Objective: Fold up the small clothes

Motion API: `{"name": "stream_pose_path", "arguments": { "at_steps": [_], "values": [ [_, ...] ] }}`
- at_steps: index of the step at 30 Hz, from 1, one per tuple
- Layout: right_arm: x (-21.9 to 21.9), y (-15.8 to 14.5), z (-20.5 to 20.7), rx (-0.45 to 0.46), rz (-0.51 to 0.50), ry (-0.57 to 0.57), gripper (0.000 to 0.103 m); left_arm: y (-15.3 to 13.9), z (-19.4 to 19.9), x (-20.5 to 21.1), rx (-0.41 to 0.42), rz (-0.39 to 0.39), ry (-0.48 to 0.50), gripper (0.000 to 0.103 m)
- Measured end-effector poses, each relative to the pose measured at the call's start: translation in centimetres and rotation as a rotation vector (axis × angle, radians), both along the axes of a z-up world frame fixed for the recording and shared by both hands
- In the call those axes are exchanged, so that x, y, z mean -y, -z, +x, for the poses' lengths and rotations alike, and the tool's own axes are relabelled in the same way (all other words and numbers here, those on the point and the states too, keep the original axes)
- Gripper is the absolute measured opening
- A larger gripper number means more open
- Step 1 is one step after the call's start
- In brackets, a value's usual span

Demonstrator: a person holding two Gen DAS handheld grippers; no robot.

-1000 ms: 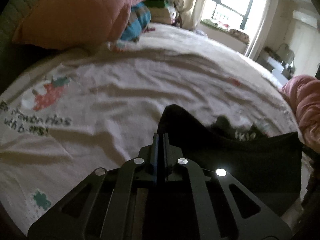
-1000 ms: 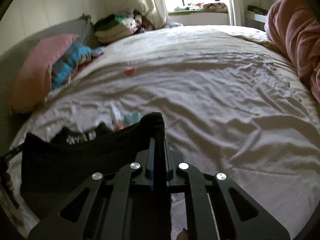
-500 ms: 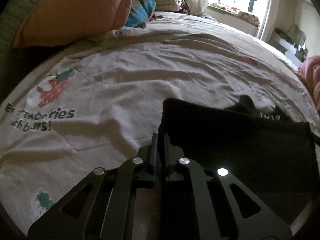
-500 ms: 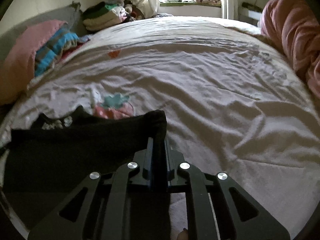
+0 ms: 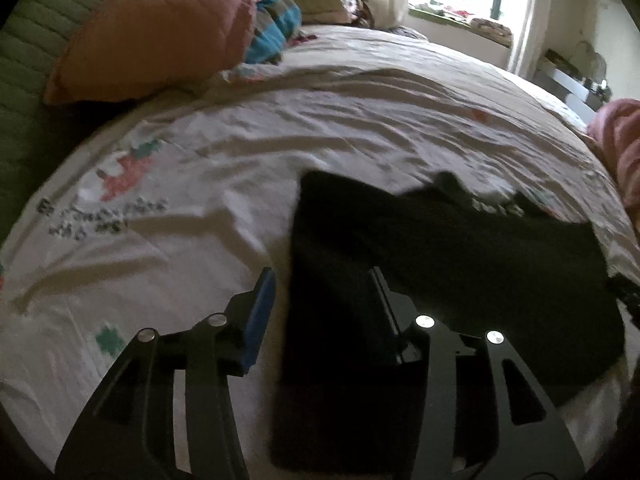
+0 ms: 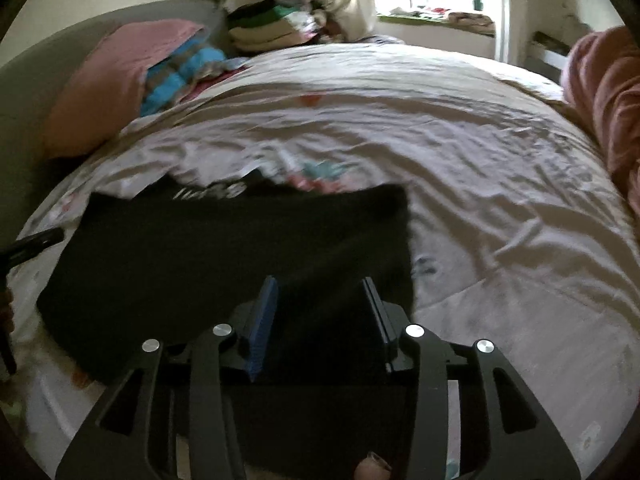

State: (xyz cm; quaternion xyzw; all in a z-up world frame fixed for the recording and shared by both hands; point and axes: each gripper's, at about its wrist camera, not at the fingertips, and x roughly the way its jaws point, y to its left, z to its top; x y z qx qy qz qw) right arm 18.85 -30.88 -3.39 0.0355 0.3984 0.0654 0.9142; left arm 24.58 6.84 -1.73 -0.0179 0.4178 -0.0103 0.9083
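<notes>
A small black garment [image 5: 460, 264] lies flat on the white printed bedsheet [image 5: 200, 184], folded over itself, with white lettering showing at its far edge. It also shows in the right wrist view [image 6: 240, 248]. My left gripper [image 5: 324, 280] is open over the garment's left edge, its blue-padded fingers apart. My right gripper [image 6: 320, 288] is open over the garment's right edge, the cloth lying loose between its fingers.
A pink pillow [image 5: 160, 28] and a blue striped cloth [image 5: 276, 20] lie at the head of the bed. Folded clothes [image 6: 268, 24] are stacked by the window. A pink blanket [image 6: 604, 92] lies on the right side. The sheet [image 6: 500, 184] is wrinkled.
Both grippers were shut on the garment's corners and lowered it to the bed. Now both have opened and let go, and the garment lies flat.
</notes>
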Motion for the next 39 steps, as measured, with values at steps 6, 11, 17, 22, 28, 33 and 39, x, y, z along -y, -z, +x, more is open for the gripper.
{"name": "stream_pose_path", "arguments": {
  "at_steps": [6,11,17,22,28,33,39],
  "values": [
    [-1.3,0.7,-1.9,-0.046,0.021,-0.039,0.041,1.7,-1.5,1.3,-0.052,-0.008,0.035,0.041],
    [-1.2,1.4,-3.3,-0.093,0.028,-0.044,0.041,3.2,-2.6,1.1,-0.095,-0.036,0.04,0.041],
    [-1.0,2.1,-4.7,-0.124,0.019,-0.038,0.041,3.4,-3.5,0.8,-0.095,-0.051,0.032,0.041],
    [-0.6,2.4,-5.5,-0.138,0.024,-0.031,0.041,3.4,-3.8,0.7,-0.094,-0.048,0.032,0.042],
    [-0.8,2.0,-6.4,-0.134,0.01,-0.031,0.046,3.0,-4.8,0.2,-0.083,-0.026,0.023,0.048],
    [-1.3,1.8,-7.0,-0.132,0.008,-0.039,0.055,2.6,-5.4,-0.2,-0.084,-0.016,0.017,0.052],
    [-1.9,1.3,-7.5,-0.122,0.006,-0.042,0.066,2.3,-5.8,-0.6,-0.085,-0.021,0.012,0.056]
  ]
}}
